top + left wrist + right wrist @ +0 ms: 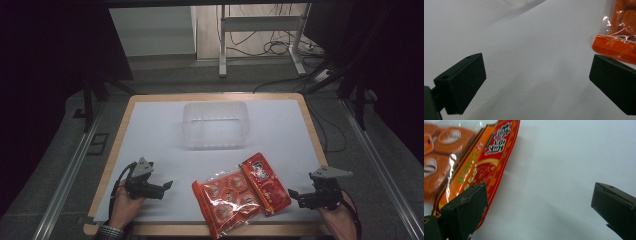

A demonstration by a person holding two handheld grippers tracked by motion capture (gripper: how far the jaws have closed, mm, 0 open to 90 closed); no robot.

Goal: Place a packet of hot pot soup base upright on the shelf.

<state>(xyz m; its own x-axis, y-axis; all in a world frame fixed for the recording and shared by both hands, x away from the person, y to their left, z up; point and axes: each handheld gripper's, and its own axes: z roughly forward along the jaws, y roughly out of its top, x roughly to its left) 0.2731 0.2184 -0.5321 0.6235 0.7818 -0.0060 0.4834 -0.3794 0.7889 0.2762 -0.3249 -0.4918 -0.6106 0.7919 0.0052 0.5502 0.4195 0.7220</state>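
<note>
An orange-red snack bag (239, 193) with clear windows lies flat near the table's front edge, between my two hands. A clear plastic tub (215, 125) stands empty at mid-table behind it. My left gripper (167, 186) rests at the front left, open, jaws pointing right toward the bag; the bag's orange edge (616, 47) shows just beyond its right jaw. My right gripper (295, 196) sits at the front right, open, jaws pointing left, close to the bag's red printed side (489, 162). Nothing is between either pair of jaws.
The white table sheet (280, 125) lies on a wooden board with a raised rim (310, 125). Beyond the table are a grey floor, a desk frame (260, 35) and loose cables (280, 47). Metal rails (70, 170) run along both sides.
</note>
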